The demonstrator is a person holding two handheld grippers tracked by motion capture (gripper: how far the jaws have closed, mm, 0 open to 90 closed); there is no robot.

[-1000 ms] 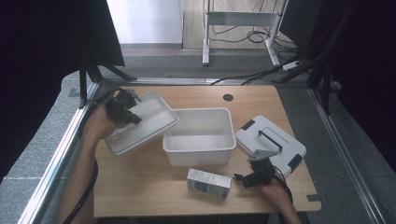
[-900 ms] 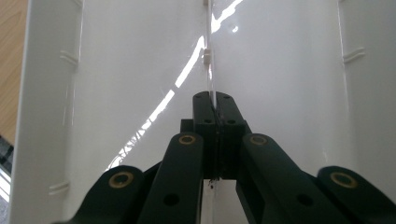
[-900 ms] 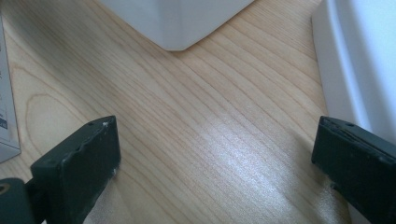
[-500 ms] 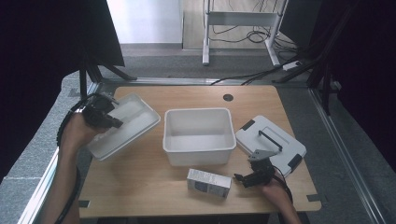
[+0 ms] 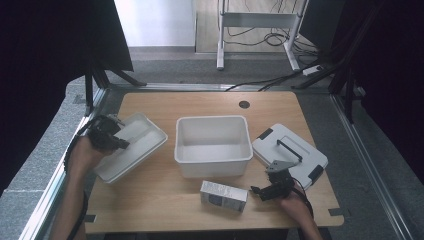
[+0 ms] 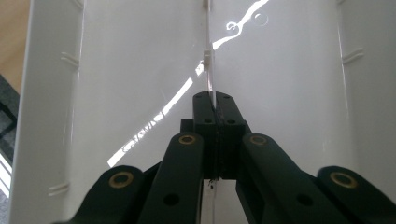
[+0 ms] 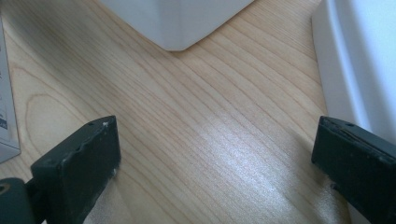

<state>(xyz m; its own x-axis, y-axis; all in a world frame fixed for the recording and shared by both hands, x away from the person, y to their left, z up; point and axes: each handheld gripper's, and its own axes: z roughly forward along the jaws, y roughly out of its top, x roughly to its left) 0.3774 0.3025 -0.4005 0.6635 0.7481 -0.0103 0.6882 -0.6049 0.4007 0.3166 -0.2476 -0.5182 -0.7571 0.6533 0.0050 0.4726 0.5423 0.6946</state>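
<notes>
The wooden table (image 5: 165,200) has grey floor all round it. At its left edge lies a white tray (image 5: 135,145), and one end of it sticks out a little past the table's side. There is bare wood in front of the tray and behind it.

The left gripper (image 5: 111,139) sits on the left end of this tray. In the left gripper view its two black jaws are pressed together on a thin rib (image 6: 207,60) that runs down the middle of the tray (image 6: 116,70). The rib goes right in between the jaws. A hand (image 5: 85,152) holds this gripper from the table's left side.

In the middle stands a deep white tub (image 5: 212,170). It is open on top. It stands apart from the tray, with a strip of wood between them.

Just in front of the tub lies a small box (image 5: 223,196), near the front edge of the table.

Next comes the right gripper (image 5: 262,191), low on the wood, just to the right of the box. In the right gripper view its jaws are wide apart with nothing between them but wood (image 7: 196,121). The box's edge (image 7: 7,116) is just past the left jaw. A corner of the tub (image 7: 177,23) is ahead.

The white lid (image 5: 290,155) with a black handle lies flat on the right. The right jaw is close beside its rim (image 7: 336,70).
</notes>
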